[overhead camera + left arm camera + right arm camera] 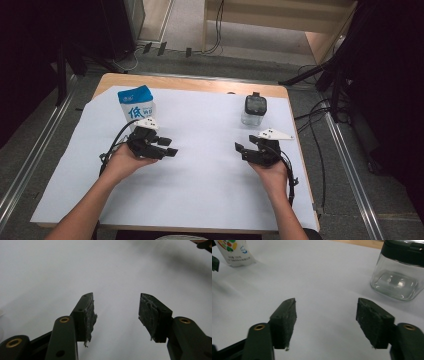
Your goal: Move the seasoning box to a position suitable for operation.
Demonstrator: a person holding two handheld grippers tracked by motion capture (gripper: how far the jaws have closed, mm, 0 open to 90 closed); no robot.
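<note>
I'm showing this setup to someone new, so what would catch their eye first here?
Probably the blue-and-white pouch standing at the far left of the white sheet, just behind the left gripper. Next, the empty clear jar with its black lid, at the far right beyond the right gripper. Both grippers are open with nothing between the jaws, pointing inward toward each other.

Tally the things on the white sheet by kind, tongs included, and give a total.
Pouches: 1, the blue-and-white pouch
Jars: 1, the clear jar with a black lid
Tongs: 2, the left tongs and the right tongs, both open and empty
Total: 4
</note>
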